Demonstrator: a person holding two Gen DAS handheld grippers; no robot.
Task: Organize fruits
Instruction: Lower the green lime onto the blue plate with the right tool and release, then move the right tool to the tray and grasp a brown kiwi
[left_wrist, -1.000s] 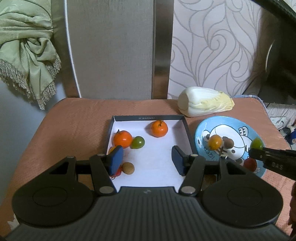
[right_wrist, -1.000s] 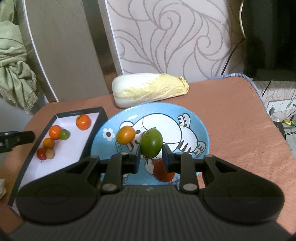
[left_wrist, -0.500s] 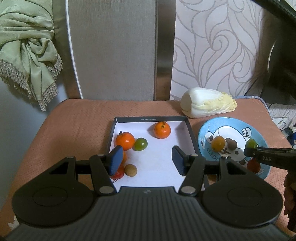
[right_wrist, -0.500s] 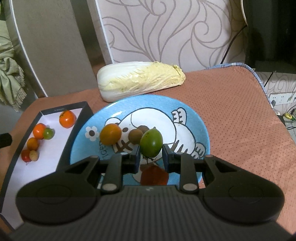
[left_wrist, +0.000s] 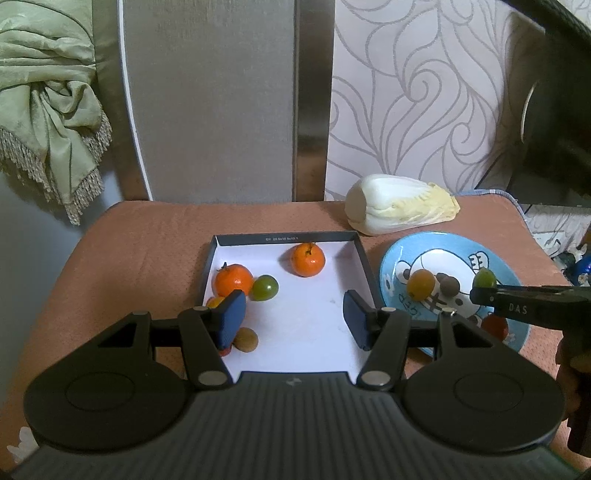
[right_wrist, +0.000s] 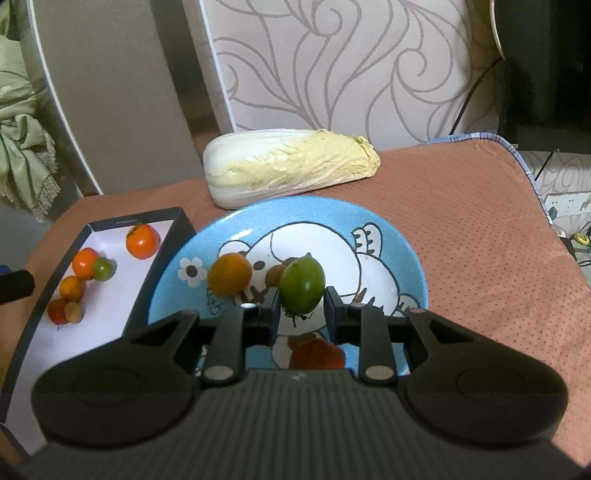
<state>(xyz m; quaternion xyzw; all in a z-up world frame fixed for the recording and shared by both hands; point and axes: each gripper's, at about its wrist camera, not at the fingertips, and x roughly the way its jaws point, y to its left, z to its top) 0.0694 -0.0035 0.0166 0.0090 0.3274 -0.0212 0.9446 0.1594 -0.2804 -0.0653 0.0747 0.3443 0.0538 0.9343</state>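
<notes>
Carrying the green tomato (right_wrist: 302, 283) clamped in its tips, the right claw (right_wrist: 301, 314) has slid further in over the blue plate (right_wrist: 391, 221) and dropped lower, so a drop-off beside the orange fruit (right_wrist: 229, 275) looks close. Left claw (left_wrist: 293, 317) stays gaping and empty over the black tray (left_wrist: 364, 258) just left of the plate.

Right gripper (right_wrist: 301, 308) clamps a green tomato (right_wrist: 302, 283) above the blue plate (right_wrist: 402, 243). On plate: orange tomato (right_wrist: 229, 274), red tomato (right_wrist: 317, 355). Cabbage (right_wrist: 290, 165) behind; tray (right_wrist: 147, 288) at left.
</notes>
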